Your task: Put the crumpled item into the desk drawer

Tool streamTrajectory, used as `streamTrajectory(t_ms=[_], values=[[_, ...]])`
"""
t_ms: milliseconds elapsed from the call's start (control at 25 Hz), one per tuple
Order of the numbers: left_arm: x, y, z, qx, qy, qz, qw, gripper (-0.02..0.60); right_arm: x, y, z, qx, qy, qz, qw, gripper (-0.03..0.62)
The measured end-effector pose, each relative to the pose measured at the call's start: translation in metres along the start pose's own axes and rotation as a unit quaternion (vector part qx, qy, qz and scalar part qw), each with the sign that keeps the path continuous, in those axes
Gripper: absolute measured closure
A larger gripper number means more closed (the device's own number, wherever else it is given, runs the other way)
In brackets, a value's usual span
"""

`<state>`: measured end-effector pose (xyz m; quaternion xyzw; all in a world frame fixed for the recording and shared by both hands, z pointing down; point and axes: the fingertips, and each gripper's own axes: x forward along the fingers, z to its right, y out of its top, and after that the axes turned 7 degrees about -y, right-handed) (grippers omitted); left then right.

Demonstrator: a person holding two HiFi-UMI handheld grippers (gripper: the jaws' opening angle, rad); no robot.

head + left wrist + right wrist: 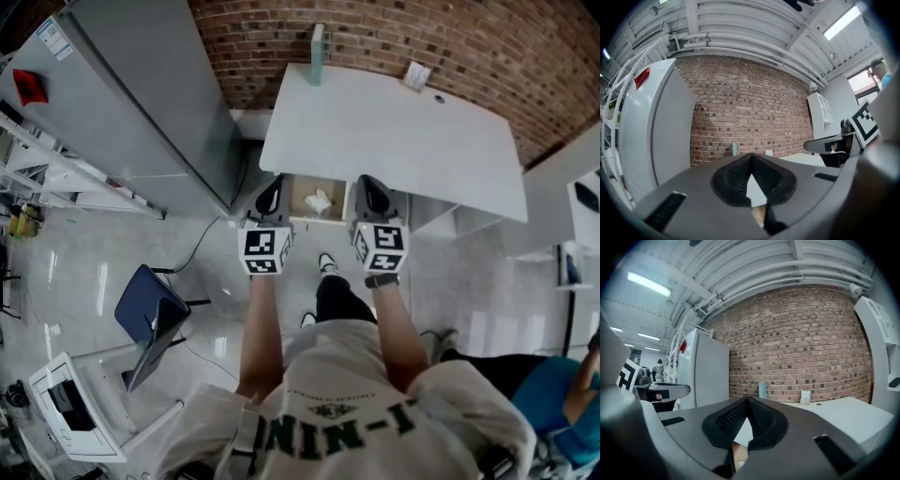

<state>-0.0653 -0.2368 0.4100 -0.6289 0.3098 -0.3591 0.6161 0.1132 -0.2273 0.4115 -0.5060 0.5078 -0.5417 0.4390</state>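
In the drawer [300,187] lies the wad [319,201]; I judge it light, soft (pinch any ridge). My left gripper [270,195] and right gripper [373,194]: closed, empty.

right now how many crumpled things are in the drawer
1: a white crumpled item in the open drawer; its rear lies under the desk, so more may be hidden.

We see brick wall [375,28] along top. Tall grey cabinet [141,103] at left, red item [30,86] on it. Slim teal slab [318,54] upright near wall, small white card [417,75] further right. We note blue chair [150,314] on floor [75,262], white machine [70,408] below it.
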Motion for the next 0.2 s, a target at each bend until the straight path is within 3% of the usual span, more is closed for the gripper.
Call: streamTrajectory(t_ms=[200], values=[[0.02,-0.023,-0.022,-0.025,0.003,-0.012,0.9996,0.583,0.023,-0.025,-0.008,-0.001,0.011,-0.024,1.0,0.589]])
